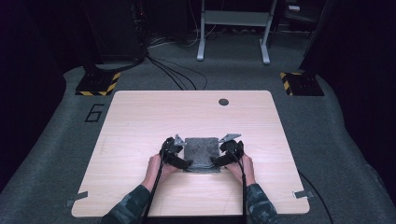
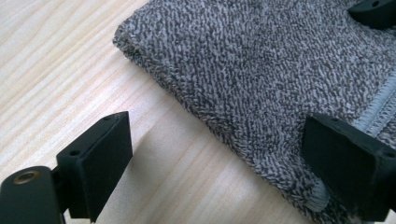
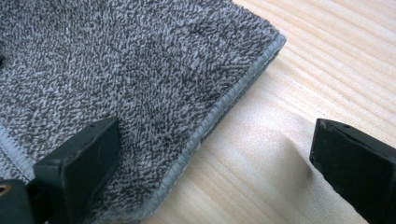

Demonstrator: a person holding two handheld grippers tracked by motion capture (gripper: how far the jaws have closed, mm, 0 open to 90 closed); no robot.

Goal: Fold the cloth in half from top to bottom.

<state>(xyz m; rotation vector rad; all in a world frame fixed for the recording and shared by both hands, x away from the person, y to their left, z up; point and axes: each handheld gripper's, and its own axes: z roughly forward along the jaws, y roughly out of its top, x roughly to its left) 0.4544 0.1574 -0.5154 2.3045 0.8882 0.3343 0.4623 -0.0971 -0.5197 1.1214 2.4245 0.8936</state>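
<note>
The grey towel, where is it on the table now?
In the high view the towel lies folded near the table's front middle, between the left tool and the right tool.

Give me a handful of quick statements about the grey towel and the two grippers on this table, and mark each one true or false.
1. The grey towel lies folded on the wooden table. True.
2. The left gripper is clamped shut on the towel. False: its jaws stand wide open, one over bare wood, one over the towel's edge.
3. The right gripper has open jaws straddling the towel's stitched edge. True.
4. Both grippers sit at the towel's far corners. False: they are at its near corners, towards the person.
5. The towel is bright red. False: it is speckled grey.
</note>
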